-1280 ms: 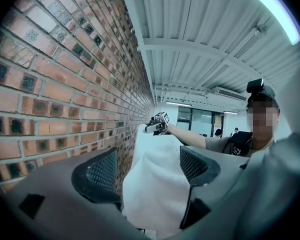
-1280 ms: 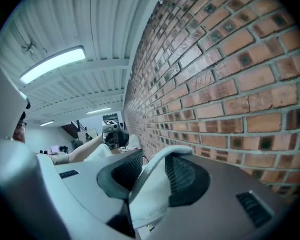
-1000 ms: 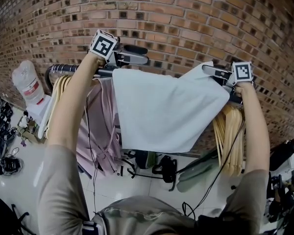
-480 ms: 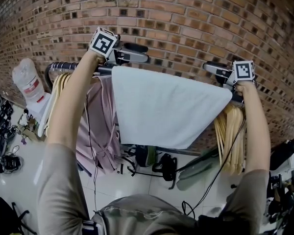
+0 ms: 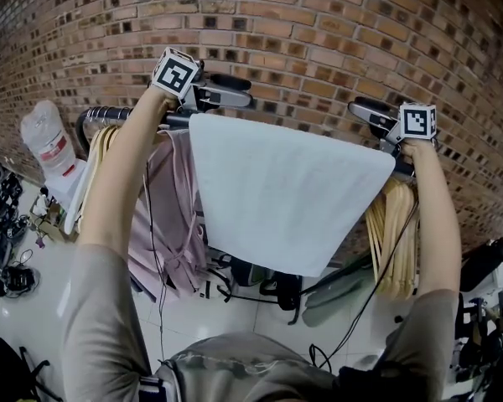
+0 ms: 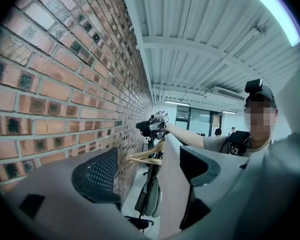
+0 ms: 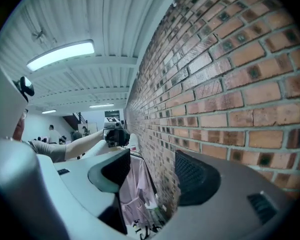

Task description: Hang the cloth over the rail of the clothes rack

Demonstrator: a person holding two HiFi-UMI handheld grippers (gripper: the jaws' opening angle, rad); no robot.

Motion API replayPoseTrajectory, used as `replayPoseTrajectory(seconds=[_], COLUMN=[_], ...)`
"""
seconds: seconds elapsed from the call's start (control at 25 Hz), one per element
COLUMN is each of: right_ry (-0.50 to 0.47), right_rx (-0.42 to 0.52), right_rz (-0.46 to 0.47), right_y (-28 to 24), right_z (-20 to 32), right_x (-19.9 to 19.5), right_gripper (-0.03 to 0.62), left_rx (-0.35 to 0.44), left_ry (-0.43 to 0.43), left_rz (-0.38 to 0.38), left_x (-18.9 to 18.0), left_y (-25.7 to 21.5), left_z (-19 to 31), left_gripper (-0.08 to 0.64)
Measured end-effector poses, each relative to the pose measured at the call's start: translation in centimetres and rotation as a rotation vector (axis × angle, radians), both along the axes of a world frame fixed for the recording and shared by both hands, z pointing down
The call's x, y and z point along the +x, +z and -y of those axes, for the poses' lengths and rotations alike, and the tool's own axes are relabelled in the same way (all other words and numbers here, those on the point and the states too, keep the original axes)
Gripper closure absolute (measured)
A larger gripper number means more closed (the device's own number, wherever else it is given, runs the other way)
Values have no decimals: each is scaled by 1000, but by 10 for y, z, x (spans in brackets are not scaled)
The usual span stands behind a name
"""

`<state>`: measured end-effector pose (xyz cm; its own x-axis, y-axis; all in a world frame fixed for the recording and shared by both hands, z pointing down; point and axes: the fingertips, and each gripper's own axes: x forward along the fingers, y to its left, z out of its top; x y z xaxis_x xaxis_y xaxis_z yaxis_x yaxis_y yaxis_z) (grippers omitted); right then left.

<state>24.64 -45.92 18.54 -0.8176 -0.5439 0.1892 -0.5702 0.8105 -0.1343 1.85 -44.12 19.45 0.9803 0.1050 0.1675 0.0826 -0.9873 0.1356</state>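
Greyish-tan short sleeves (image 5: 101, 325). Left gripper (image 5: 231, 91), right gripper (image 5: 366, 110): grey bodies, black-white marker cubes (image 5: 175, 74), dark mesh-faced jaws.

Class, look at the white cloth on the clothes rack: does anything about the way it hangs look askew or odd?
Yes. The white cloth lies over the rail, but it hangs crooked. Its bottom edge slants down to a low corner towards the right instead of running level. Nothing looks torn or fallen.
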Motion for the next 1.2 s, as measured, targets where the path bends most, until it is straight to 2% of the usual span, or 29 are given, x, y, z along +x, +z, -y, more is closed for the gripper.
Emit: replayPoseTrajectory(seconds=[0.12, 0.24, 0.44, 0.52, 0.6, 0.64, 0.72, 0.8, 0.88, 0.96, 1.04, 1.2], right_ry=[10, 0, 91, 125, 161, 176, 191, 182, 173, 165, 141, 92], right_rx=[159, 291, 356, 400, 457, 483, 526, 568, 599, 596, 582, 608], right_rz=[-83, -71, -3, 23, 29, 25, 20, 55, 132, 238, 300, 268], right_y=[-13, -31, -57, -71, -84, -90, -101, -116, -134, -151, -162, -160], right_z=[2, -2, 0, -3, -8, -11, -20, -34, -53, -73, -92, -127], right_x=[2, -3, 15, 23, 29, 31, 33, 35, 38, 44, 45, 28], right_gripper=[307, 308, 308, 316, 488, 540, 580, 581, 581, 581, 581, 581], left_rx=[-22, -14, 1, 54, 134, 163, 189, 200, 211, 216, 229, 264], left_ry=[0, -5, -20, -44, -81, -94, -112, -129, -139, -145, -145, -144], left_rz=[-55, -56, -66, -64, -45, -43, -65, -95, -116, -135, -172, -309], left_x=[-2, -1, -2, 0, 0, 0, -2, -4, -5, -6, -9, -15], left_y=[-10, -9, -12, -15, -16, -17, -22, -28, -33, -37, -44, -76], left_z=[3, 3, 4, 7, 13, 15, 18, 21, 23, 25, 25, 16], left_gripper=[172, 172, 172, 172, 172, 172, 172, 172, 172, 172, 172, 173])
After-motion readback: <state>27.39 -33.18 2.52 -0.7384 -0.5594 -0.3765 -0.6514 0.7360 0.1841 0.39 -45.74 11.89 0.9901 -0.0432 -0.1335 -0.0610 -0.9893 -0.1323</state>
